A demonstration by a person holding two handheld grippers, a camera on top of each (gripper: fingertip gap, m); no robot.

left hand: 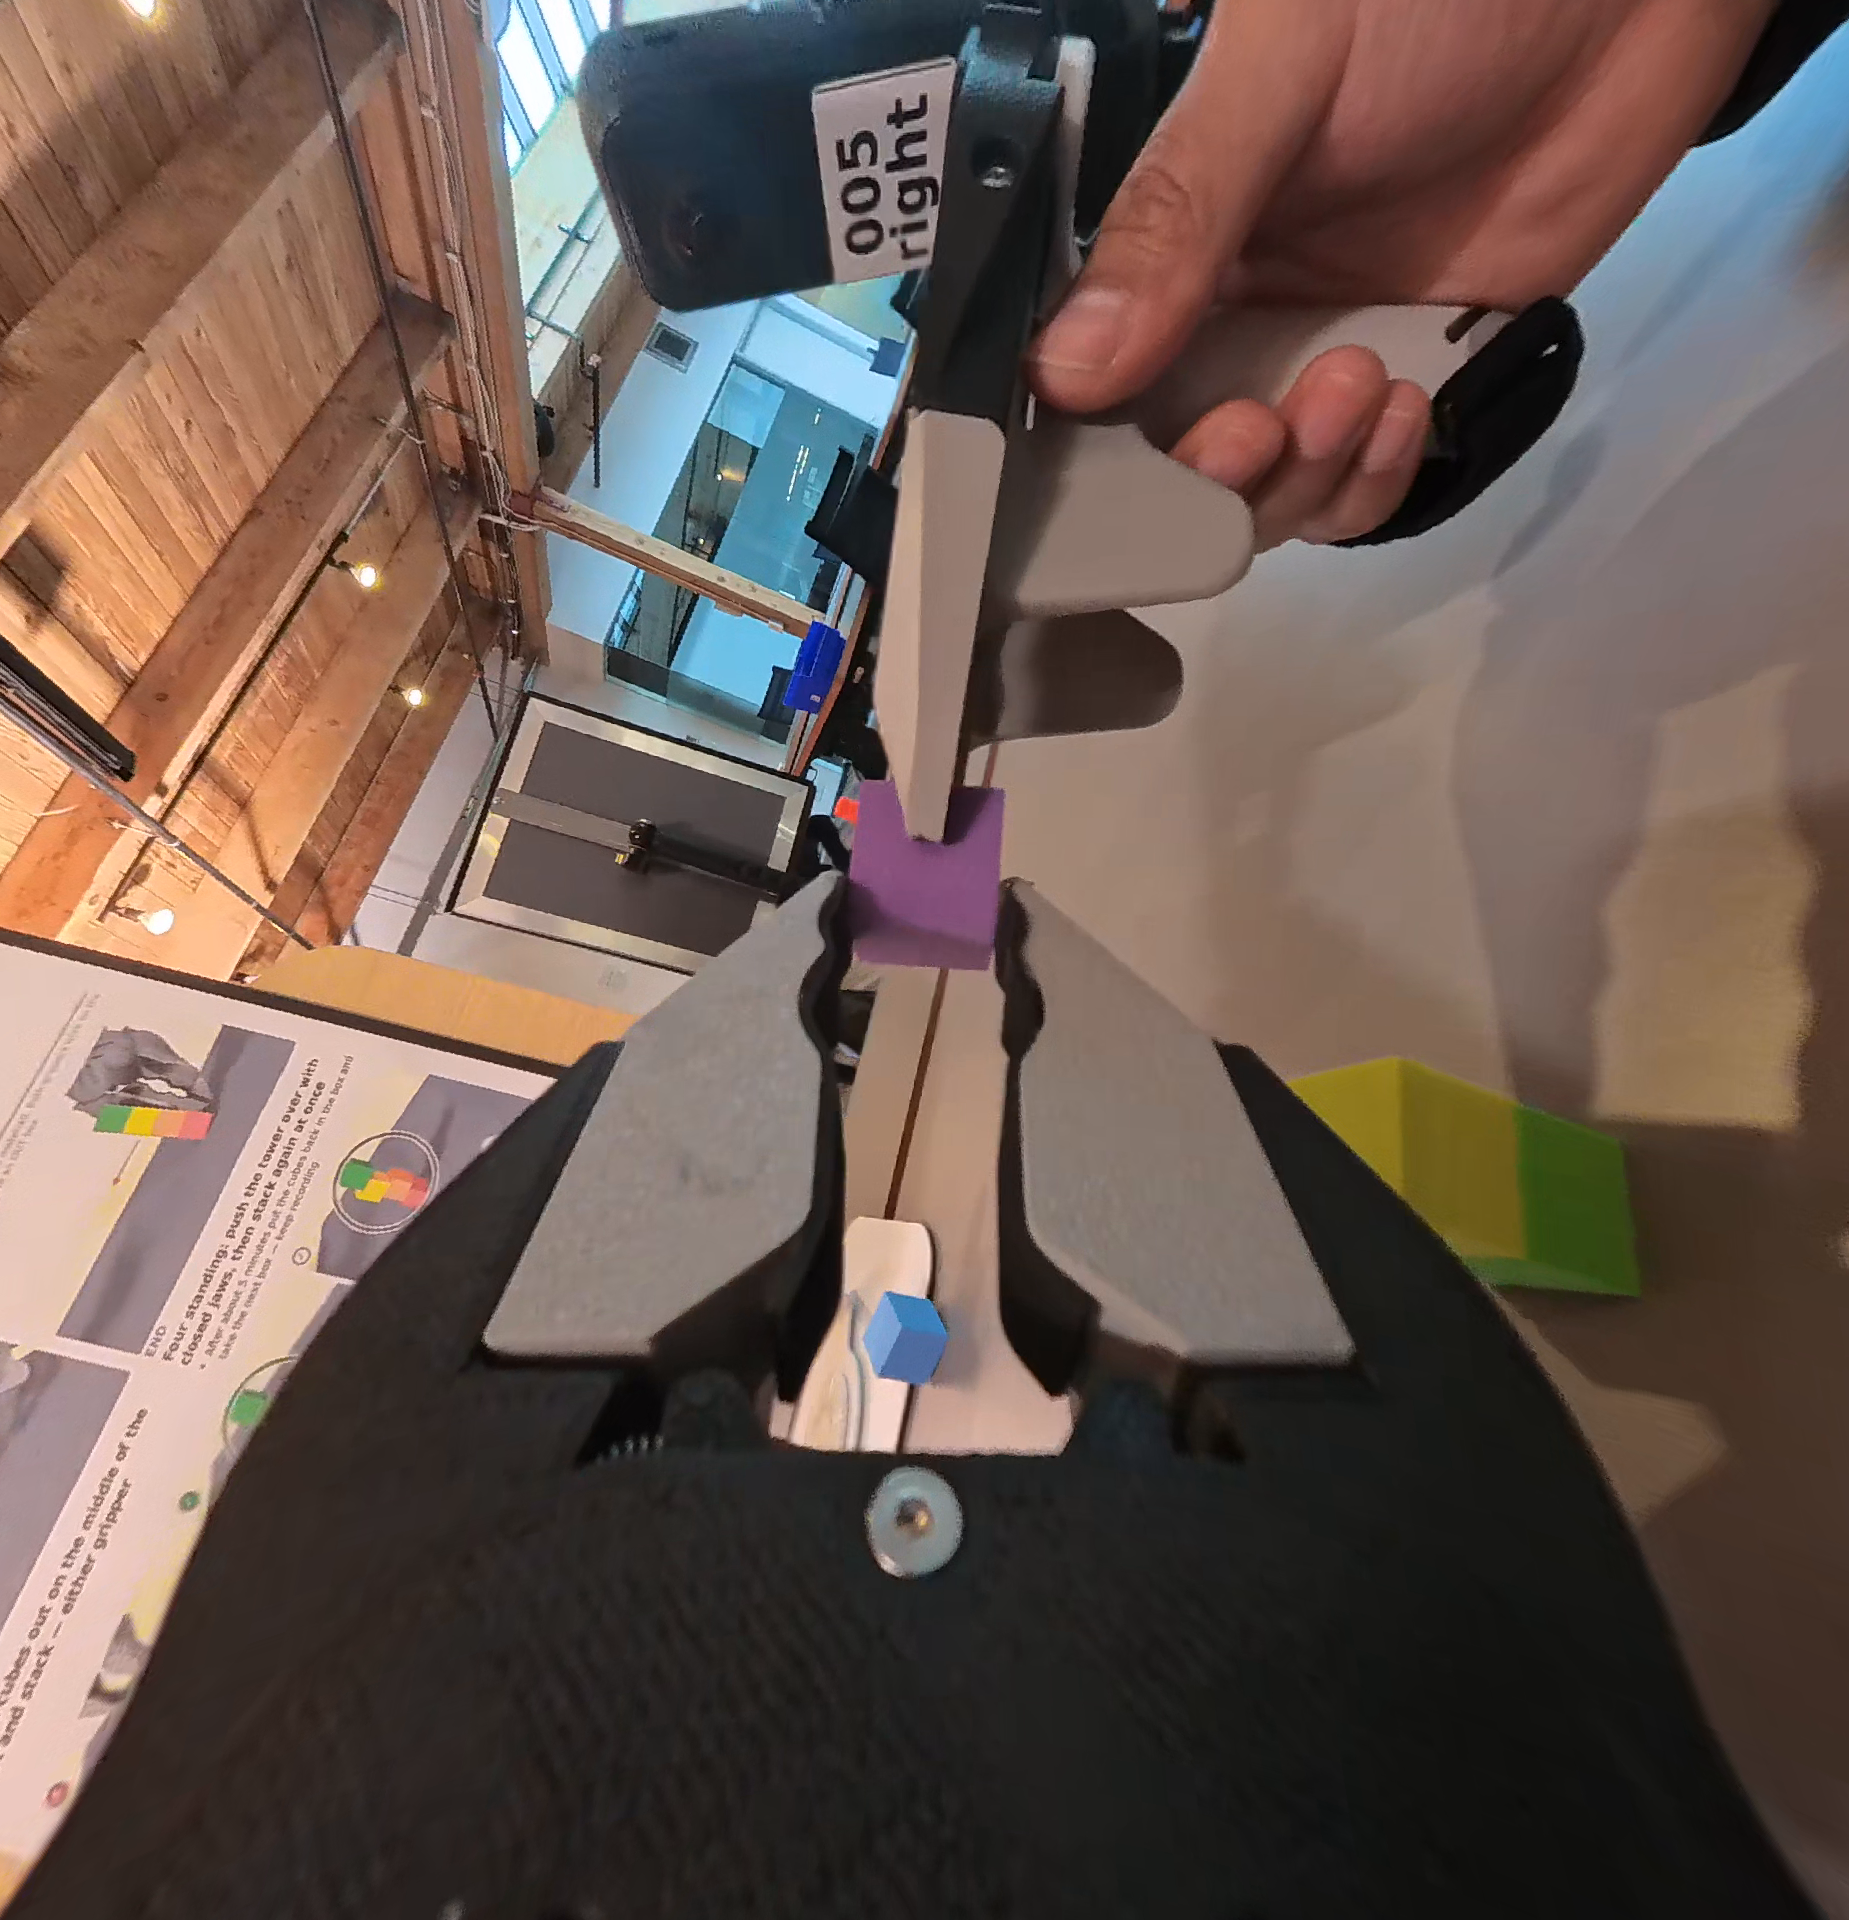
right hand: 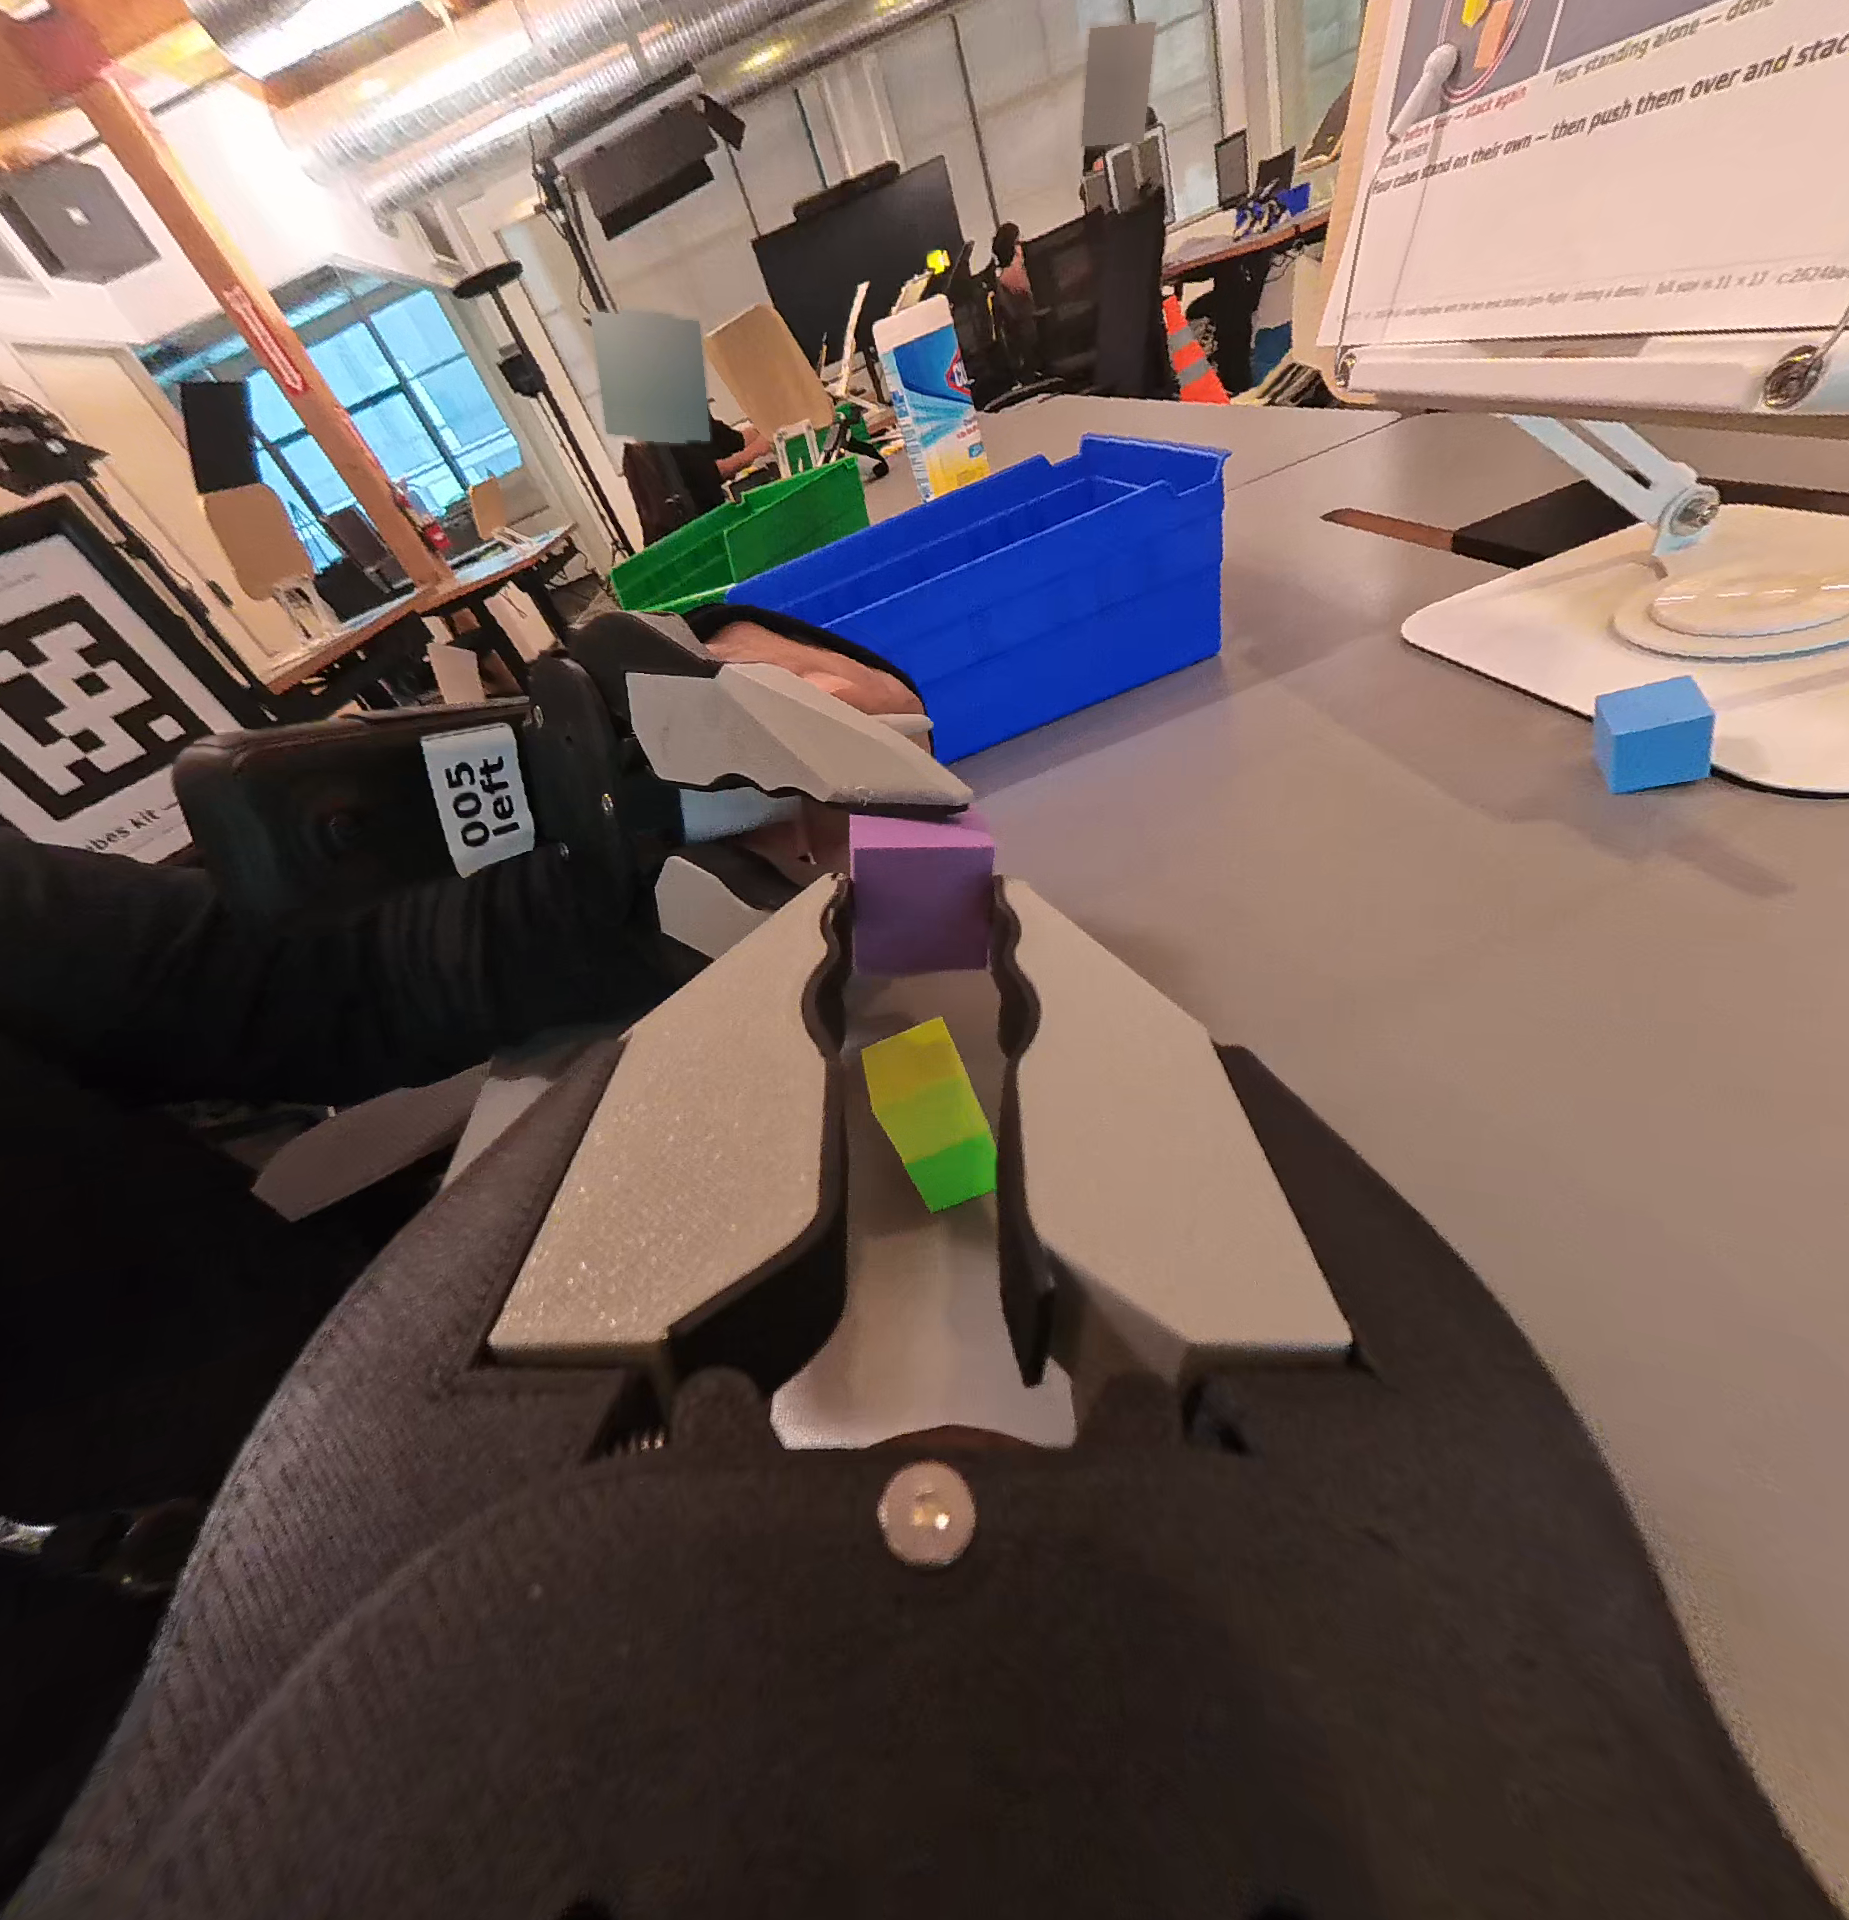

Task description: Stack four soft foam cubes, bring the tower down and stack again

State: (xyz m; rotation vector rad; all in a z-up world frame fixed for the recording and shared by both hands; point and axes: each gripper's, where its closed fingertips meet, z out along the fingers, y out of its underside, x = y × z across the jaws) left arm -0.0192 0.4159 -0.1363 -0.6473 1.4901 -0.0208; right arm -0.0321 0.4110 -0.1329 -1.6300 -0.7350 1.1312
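A: Nearest first. What has hold of the purple foam cube (right hand: 920,904)?

B: Both. In the right wrist view the right gripper (right hand: 920,914) has its grey fingers closed against the cube's two sides, tips only, with the cube held above the grey counter (right hand: 1419,1039). The left gripper (left hand: 920,920) pinches the same cube in its own view, jaws narrowed to the cube's width.

A: How do the two stand to each other?

B: Crosswise. From the right wrist view the left gripper comes in from the left, lying nearly level, one finger over the top of the purple cube. From the left wrist view the right gripper reaches in from above, a bare hand (left hand: 1367,239) wrapped round its handle, thumb along the front, fingers curled at the grey trigger.

A: And the other cubes?

B: Below the purple cube, seen between the right gripper's fingers, a short tilted stack (right hand: 930,1117) of yellow foam cube over green foam cube stands on the counter. A blue foam cube (right hand: 1652,732) lies well to the right of the purple cube, touching the white base of a stand (right hand: 1522,623).

A: Farther off?

B: Behind the purple cube, a blue plastic bin (right hand: 1024,603), then a green plastic bin (right hand: 754,530) beside it.
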